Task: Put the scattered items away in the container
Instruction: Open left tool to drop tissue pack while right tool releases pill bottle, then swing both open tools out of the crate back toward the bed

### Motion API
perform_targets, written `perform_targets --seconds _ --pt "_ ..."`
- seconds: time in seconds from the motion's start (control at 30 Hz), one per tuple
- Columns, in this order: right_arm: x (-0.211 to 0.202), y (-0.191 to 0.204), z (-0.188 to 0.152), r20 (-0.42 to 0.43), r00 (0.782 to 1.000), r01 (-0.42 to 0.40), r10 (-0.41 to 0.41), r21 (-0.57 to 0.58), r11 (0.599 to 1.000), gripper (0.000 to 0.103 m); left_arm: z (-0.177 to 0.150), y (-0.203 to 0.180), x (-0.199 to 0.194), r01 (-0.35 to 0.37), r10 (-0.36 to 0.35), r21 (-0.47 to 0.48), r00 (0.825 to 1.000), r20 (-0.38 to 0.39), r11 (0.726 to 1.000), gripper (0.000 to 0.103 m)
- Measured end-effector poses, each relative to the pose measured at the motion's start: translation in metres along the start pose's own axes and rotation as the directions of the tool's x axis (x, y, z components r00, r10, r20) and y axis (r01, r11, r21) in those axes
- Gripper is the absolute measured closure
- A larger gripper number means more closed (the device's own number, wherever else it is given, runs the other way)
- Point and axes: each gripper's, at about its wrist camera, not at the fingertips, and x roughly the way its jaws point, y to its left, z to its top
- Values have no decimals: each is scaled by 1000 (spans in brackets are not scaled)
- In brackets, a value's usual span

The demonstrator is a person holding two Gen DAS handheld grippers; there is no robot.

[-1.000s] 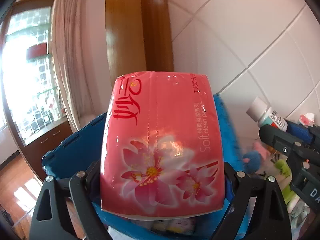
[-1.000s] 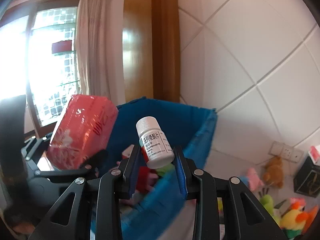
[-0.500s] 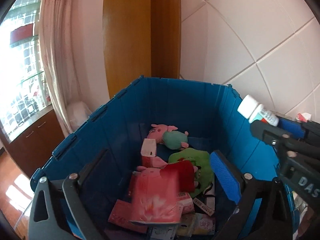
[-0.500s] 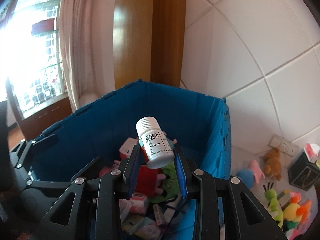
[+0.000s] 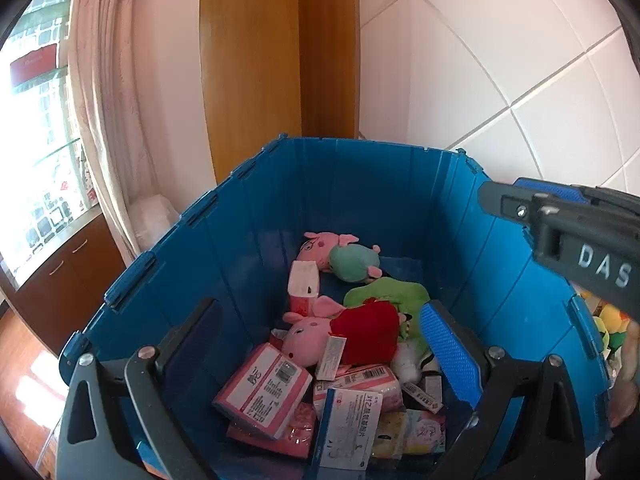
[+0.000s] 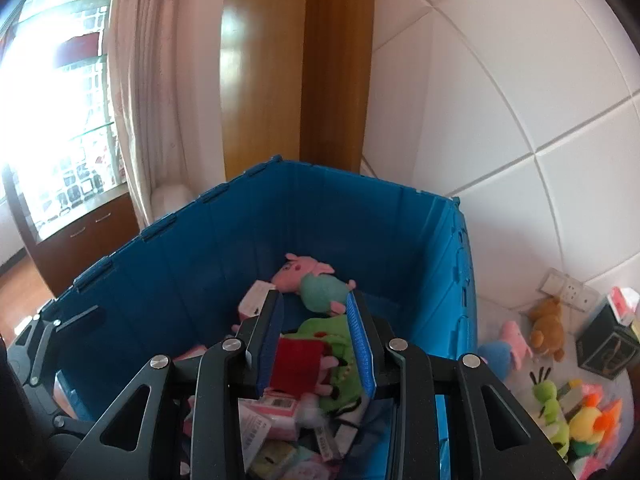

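Observation:
A blue plastic crate (image 5: 360, 184) stands against the tiled wall, also in the right wrist view (image 6: 224, 248). Inside lie pink pig plush toys (image 5: 332, 246), a green plush (image 5: 384, 294), a red plush (image 5: 366, 332), the pink tissue pack (image 5: 262, 392) and several small boxes. My left gripper (image 5: 320, 356) is open and empty above the crate's near side. My right gripper (image 6: 316, 340) is open and empty over the crate; it shows at the right of the left wrist view (image 5: 560, 228). The white pill bottle is not visible.
Plush toys (image 6: 516, 340) and a dark box (image 6: 608, 344) lie on the floor right of the crate, with a wall socket (image 6: 568, 286) behind. A curtain (image 5: 112, 112), a wooden door frame (image 5: 280, 52) and a low cabinet (image 5: 60, 276) stand behind and left.
My left gripper opened and the pink tissue pack dropped into the crate. My right gripper then opened and the pill bottle left its fingers. Both grippers moved closer over the crate.

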Motion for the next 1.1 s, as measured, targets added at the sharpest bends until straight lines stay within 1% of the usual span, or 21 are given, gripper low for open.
perform_targets --seconds 0.23,0.33,0.4,0.47,0.57,0.67,0.77,0.8,0.87,0.93,1.03,1.1 --pt "-11 -7 -11 -12 1000 2 -2 16 1000 70 -4 -5 -2 16 -16 -13 1000 -3 1000 2" --pt "-21 -17 -18 -8 1000 19 -18 41 999 67 -6 -10 -6 21 -21 -12 1000 3 1000 2" --pt "-31 -24 -23 4 1000 27 -27 58 998 63 -8 -13 -9 37 -36 -20 999 8 999 2" --pt "-41 -31 -28 14 999 30 -31 69 997 62 -10 -17 -14 53 -53 -31 998 16 998 2" --pt "-62 -45 -42 39 998 43 -47 100 994 62 -13 -25 -25 60 -58 -37 997 50 997 2" --pt "-82 -63 -55 64 996 55 -65 147 988 61 -15 -35 -41 77 -72 -41 992 101 996 2" --pt "-108 -85 -73 95 990 81 -99 184 980 61 -14 -54 -62 91 -85 -30 983 161 995 2" --pt "-118 -97 -81 105 986 103 -126 201 974 61 -13 -62 -69 99 -94 -21 980 176 995 2" --pt "-135 -118 -94 120 979 133 -165 238 962 59 -12 -79 -80 127 -125 -1 973 196 992 2" --pt "-155 -149 -110 130 971 155 -200 294 943 55 -13 -103 -94 163 -163 18 964 212 987 2" --pt "-180 -191 -133 126 959 199 -254 342 918 55 -18 -137 -111 196 -198 33 953 228 980 2" --pt "-194 -215 -146 121 955 210 -269 363 908 55 -22 -164 -121 213 -219 53 948 233 976 2"
